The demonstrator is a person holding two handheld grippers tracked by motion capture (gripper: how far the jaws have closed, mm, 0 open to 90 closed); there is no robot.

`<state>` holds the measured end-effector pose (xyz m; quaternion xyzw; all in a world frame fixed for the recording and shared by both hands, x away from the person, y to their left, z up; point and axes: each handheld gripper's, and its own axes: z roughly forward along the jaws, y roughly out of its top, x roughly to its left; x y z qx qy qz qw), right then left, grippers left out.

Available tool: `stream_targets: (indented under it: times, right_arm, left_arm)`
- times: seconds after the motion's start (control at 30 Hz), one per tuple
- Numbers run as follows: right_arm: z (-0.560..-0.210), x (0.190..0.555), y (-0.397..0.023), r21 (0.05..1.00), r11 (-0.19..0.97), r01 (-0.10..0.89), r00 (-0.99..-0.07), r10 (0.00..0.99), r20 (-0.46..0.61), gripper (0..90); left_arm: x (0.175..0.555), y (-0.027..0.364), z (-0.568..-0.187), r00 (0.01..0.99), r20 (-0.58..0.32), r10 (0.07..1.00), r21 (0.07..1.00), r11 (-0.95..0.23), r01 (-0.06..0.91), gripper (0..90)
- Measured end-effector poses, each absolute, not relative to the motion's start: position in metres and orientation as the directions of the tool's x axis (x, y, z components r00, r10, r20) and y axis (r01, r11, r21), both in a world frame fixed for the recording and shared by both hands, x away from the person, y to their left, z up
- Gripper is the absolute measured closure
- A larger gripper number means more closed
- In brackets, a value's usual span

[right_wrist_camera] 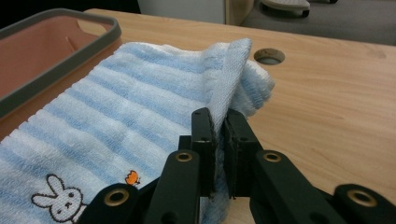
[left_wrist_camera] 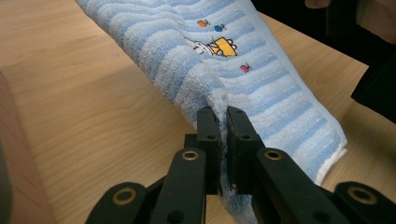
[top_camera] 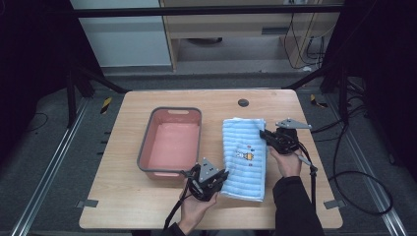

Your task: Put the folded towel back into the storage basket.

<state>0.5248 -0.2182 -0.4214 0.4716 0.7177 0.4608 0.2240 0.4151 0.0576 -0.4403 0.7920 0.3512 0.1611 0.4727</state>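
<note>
A blue and white striped towel (top_camera: 243, 157) with a small embroidered picture lies folded on the wooden table (top_camera: 128, 196), right of the basin. My left gripper (top_camera: 223, 175) is shut on the towel's near left corner; in the left gripper view the black jaws pinch the towel (left_wrist_camera: 261, 88) edge at the left gripper (left_wrist_camera: 222, 116). My right gripper (top_camera: 265, 133) is shut on the far right edge, and in the right gripper view the towel (right_wrist_camera: 121, 112) rises in a fold between the jaws of the right gripper (right_wrist_camera: 219, 119). Both pinched parts are lifted slightly off the table.
A pink basin with a grey rim (top_camera: 145, 142) stands left of the towel, its rim (right_wrist_camera: 70, 60) close to the cloth. A round cable hole (top_camera: 243, 103) sits near the table's far edge. Cables trail from both grippers toward the near and right sides.
</note>
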Motion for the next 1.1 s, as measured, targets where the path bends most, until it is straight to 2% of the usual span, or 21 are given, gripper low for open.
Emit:
stream_targets:
  times: [0.57,1.1]
  right_arm:
    - [-0.367,0.522,-0.198,0.918,0.142,0.369,-0.475,0.878,0.055,84.0]
    - [-0.343,0.528,-0.172,0.934,0.147,0.325,-0.486,0.873,0.031,84.1]
  left_arm:
    - [0.417,0.073,-0.401,0.7,-0.045,0.713,0.896,-0.281,0.344,85.1]
    - [0.421,0.1,-0.38,0.68,-0.046,0.732,0.919,-0.235,0.316,85.1]
